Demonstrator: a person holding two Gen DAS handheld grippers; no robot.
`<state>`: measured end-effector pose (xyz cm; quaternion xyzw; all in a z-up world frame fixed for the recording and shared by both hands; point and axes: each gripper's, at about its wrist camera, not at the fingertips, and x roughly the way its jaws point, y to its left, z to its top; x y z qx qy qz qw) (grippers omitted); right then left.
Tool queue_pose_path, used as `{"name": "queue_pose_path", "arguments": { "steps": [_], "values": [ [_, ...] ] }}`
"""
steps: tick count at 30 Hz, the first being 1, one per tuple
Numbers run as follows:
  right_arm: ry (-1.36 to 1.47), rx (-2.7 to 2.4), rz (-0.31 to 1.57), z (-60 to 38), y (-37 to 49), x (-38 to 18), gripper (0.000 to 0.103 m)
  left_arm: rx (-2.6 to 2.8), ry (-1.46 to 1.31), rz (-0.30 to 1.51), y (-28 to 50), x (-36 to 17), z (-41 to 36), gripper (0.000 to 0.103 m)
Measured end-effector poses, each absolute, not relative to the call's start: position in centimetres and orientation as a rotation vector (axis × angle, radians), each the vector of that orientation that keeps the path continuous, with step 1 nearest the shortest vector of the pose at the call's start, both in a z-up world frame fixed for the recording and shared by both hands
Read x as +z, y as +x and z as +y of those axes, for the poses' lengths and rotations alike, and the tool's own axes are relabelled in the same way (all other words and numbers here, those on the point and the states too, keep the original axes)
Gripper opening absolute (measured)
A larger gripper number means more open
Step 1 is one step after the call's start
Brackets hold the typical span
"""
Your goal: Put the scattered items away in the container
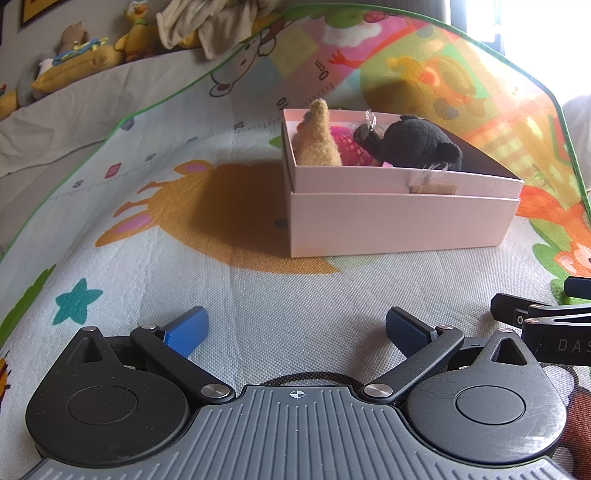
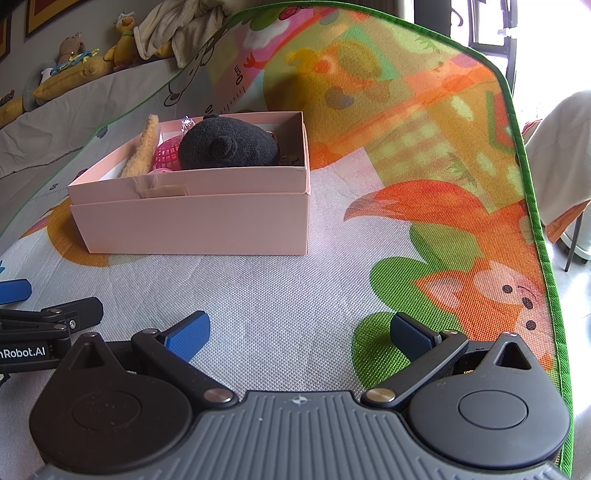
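Colourful play mat (image 1: 258,332) with cartoon animals, a ruler strip and a green edge covers the surface, both tongs low over it, side by side. Pink box (image 1: 399,221) sits on the mat ahead of the left tongs (image 1: 297,328), slightly to their right; from the right tongs (image 2: 299,332) it lies ahead and to the left. Box is open-topped, an inner tray nested in a deeper outer shell, with a strip of tan tape (image 1: 434,189) on the near wall. Inside: black plush (image 1: 417,146) filling the right part, tan plush (image 1: 317,140) upright at the left end, a pink mesh thing (image 1: 351,147) between them, and a bit of clear wrapper (image 1: 369,120) poking up. Left tongs wide apart, blue pads (image 1: 186,332) bare, nothing between them. Right tongs likewise spread and empty, blue pads (image 2: 188,336) over mat only. Mat between tongs and box is bare, nothing blocking. Far left behind the mat: grey sofa (image 1: 74,103) with yellow cushion (image 1: 74,64), stuffed toys (image 1: 136,33) and a crumpled beige cloth (image 1: 207,26). Bright window (image 2: 491,26) at far right of the right view.
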<state>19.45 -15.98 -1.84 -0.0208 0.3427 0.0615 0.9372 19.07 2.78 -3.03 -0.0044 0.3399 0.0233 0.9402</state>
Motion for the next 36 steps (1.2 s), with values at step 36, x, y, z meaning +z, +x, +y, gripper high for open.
{"name": "queue_pose_path", "arguments": {
  "steps": [36],
  "values": [
    [-0.042,0.126,0.7,-15.98,19.44,-1.86,0.103,0.064,-0.03,0.747,19.34,-2.71,2.63,0.103]
  ]
}}
